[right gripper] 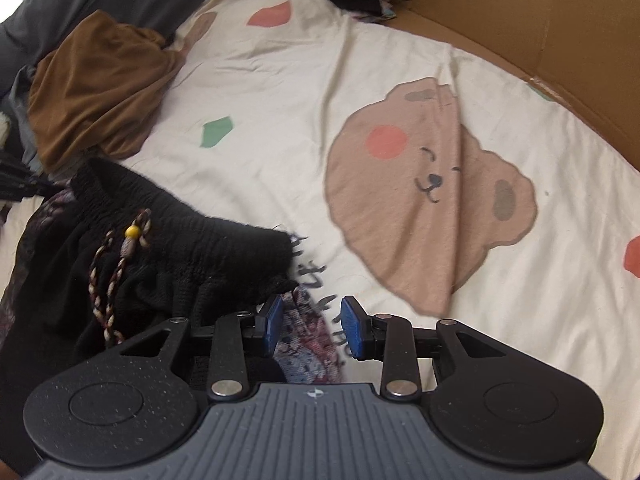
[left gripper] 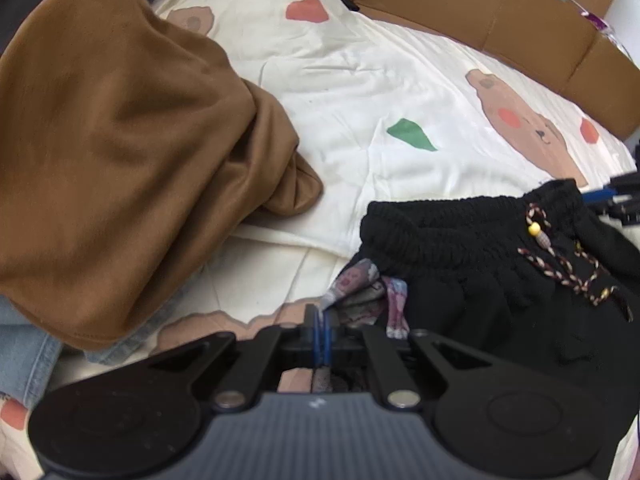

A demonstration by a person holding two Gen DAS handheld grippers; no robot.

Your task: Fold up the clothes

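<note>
Claws first: the left claw (left gripper: pixel 322 322) has its blue pads pressed together, and a corner of patterned fabric (left gripper: pixel 362 284) runs down to the pads; whether cloth is actually nipped between them cannot be told from the left wrist view; the right claw (right gripper: pixel 311 322) stands with its jaws apart, nothing pressed by either pad, and the same patterned fabric (right gripper: pixel 310 340) lies in and below the gap between them.

Black garment (left gripper: pixel 472 264) with a gathered elastic waistband lies just right of the left claw, its near part running under the claw's body; a braided drawstring (left gripper: pixel 564 264) with a yellow bead (left gripper: pixel 533 229) hangs over the waistband; in the right wrist view the black garment (right gripper: pixel 192 248) sits to the left of the right claw, its waistband edge reaching almost to the left pad (right gripper: pixel 272 320), with the drawstring (right gripper: pixel 116 272) draped down its front.

Further out, a brown garment (left gripper: pixel 120 140) is heaped at the left, well apart from the black one, resting partly on blue denim (left gripper: pixel 24 352); everything lies on a bed, on a cream cover (left gripper: pixel 360 92) printed with bears and red and green shapes; a cardboard wall (left gripper: pixel 520 32) borders the far side of the bed.
</note>
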